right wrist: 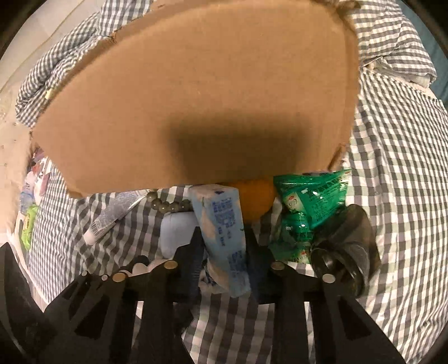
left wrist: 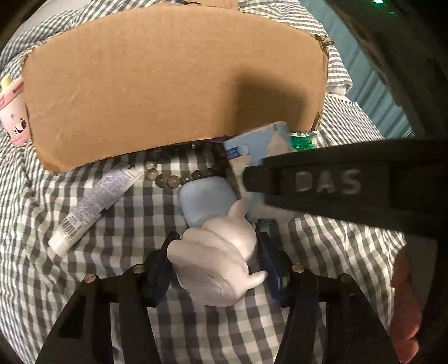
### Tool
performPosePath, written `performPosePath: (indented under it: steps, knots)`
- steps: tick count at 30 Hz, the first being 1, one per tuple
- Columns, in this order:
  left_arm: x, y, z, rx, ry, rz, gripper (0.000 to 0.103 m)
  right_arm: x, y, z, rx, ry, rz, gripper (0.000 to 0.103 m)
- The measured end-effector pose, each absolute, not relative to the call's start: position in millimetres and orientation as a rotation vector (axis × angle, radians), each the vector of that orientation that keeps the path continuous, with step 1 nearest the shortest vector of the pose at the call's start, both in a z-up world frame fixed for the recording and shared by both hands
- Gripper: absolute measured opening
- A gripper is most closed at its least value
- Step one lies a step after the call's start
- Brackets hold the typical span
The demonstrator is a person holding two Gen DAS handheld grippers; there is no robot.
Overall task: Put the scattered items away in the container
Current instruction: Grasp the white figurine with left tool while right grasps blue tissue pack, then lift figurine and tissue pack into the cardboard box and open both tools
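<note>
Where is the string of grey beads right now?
The string of grey beads lies on the checked cloth, between the white tube and pale blue case.

A grey-and-white checked bedsheet (left wrist: 84,280) covers the whole surface in both views, lying flat in the foreground with shallow wrinkles. Farther back, bedding of the same check (right wrist: 56,64) is bunched into loose folds, and a white lining (left wrist: 340,89) shows beneath one turned-up edge. Beyond the bed's right side runs a teal surface (left wrist: 364,72). Small green lights (left wrist: 376,2) glow in the dark upper corner. A cream surface (right wrist: 14,168) borders the sheet's left edge.
</note>
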State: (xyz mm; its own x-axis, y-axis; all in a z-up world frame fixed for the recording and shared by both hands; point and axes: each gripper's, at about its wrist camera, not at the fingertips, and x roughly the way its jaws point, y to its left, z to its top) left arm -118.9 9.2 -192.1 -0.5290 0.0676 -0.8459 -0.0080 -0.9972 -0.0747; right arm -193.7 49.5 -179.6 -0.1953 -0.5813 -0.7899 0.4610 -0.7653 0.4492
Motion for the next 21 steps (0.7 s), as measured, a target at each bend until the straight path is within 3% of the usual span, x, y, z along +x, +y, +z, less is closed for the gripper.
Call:
performPosePath:
  steps: [21]
  knots:
    - [-74, -8, -123, -1.496, 0.089, 2.933, 0.057, -150, 101, -114, 1.282, -0.142, -2.147, 0.021]
